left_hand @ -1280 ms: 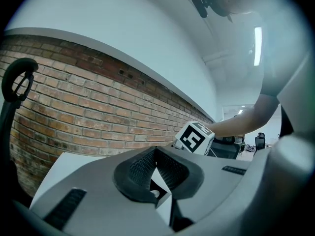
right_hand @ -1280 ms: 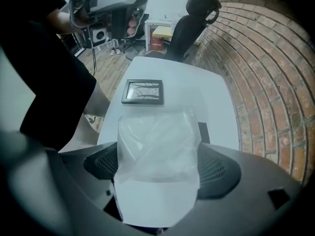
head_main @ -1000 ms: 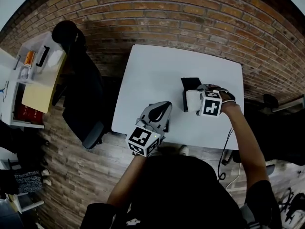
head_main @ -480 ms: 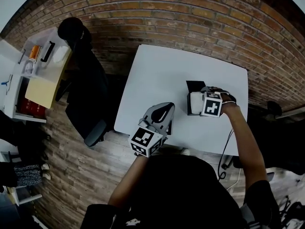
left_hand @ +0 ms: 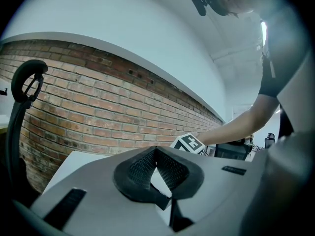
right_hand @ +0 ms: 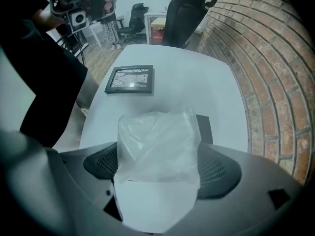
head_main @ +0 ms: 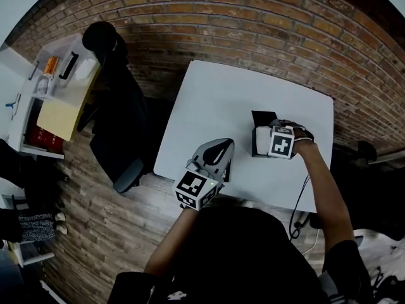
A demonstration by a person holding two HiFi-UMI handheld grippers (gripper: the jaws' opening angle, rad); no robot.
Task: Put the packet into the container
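The right tool [right_hand: 160, 166] is clenched on the packet [right_hand: 157, 151], a see-through plastic bag with something white inside. Its two dark meshed pads [right_hand: 101, 163] press against the packet's two sides, and the crinkled top of the bag stands out past them. The tool points down at the white table [head_main: 215, 100], and the packet hangs in its grip over the far right part of the table, not in the container.

The container [right_hand: 130, 79] is shallow and rectangular with a black rim. In the right gripper view it lies flat on the table, apart from the packet and nearer the person's left side. A flat dark rectangle [right_hand: 204, 128] lies on the table just beside the packet, on the side towards the brick wall [right_hand: 266, 58].

The left tool [left_hand: 156, 150] is closed with nothing in it; its pad tips meet in a point and only the white table shows below them. It sits nearly level over the near edge of the table, aimed at the brick wall, with the right arm [left_hand: 236, 124] reaching across its view. A black office chair [head_main: 117, 125] stands to the left of the table.
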